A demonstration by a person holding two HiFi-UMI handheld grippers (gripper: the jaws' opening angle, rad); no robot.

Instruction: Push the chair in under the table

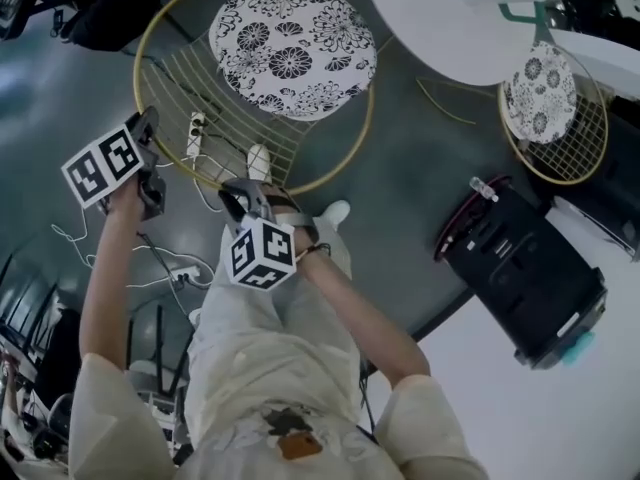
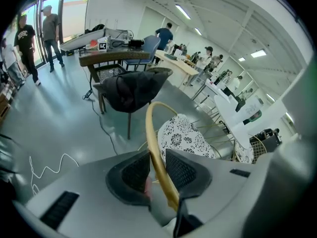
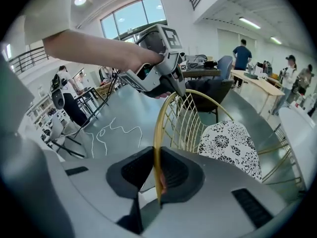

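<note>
Looking down: left gripper (image 1: 148, 126) and right gripper (image 1: 243, 194) both sit on the curved back rim of the gold wire chair (image 1: 186, 78), one either side of the hoop's near end. Its round black-and-white floral cushion (image 1: 292, 43) lies just past both of them. A white power strip (image 1: 195, 134) is on the grey floor between the two grippers, and loose white cables (image 1: 183, 274) trail under the left one. Well off to the right gripper's outer side: a round white table (image 1: 430, 23), a second wire chair (image 1: 582, 138) and a black case (image 1: 525, 268)
</note>
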